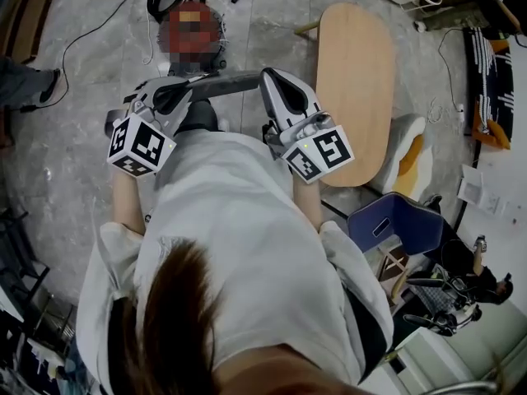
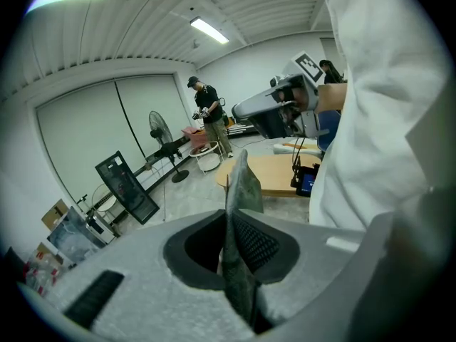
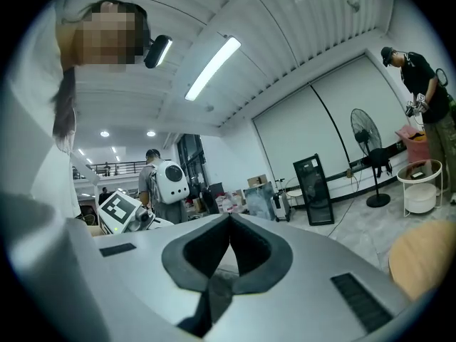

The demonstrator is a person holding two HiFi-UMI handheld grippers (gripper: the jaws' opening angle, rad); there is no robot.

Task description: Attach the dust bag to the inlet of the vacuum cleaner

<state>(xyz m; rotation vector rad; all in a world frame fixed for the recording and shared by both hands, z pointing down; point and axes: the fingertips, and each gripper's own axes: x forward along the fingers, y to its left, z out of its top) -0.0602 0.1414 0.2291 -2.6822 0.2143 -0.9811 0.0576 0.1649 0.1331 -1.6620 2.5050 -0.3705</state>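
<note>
1. Your left tongs (image 2: 234, 214) squeeze the flat grey dust bag (image 2: 243, 180) by its edge, so it stands up and cannot drop.
2. Your right tongs (image 3: 229, 216) are closed tight and look empty.
3. The vacuum cleaner (image 1: 191, 11) sits on the floor (image 1: 82, 72) at 12 o'clock, well apart from the bag. I think the bag must go there.

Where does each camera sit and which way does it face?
Head view: on the head, looking steeply down at white shirt, left gripper, right gripper, floor.
Left gripper view: on that gripper, facing along jaws shut on the dust bag; shirt at right.
Right gripper view: on that gripper, looking across the room; shirt at left.
Shared: both gripper views show the fan and the other gripper.
</note>
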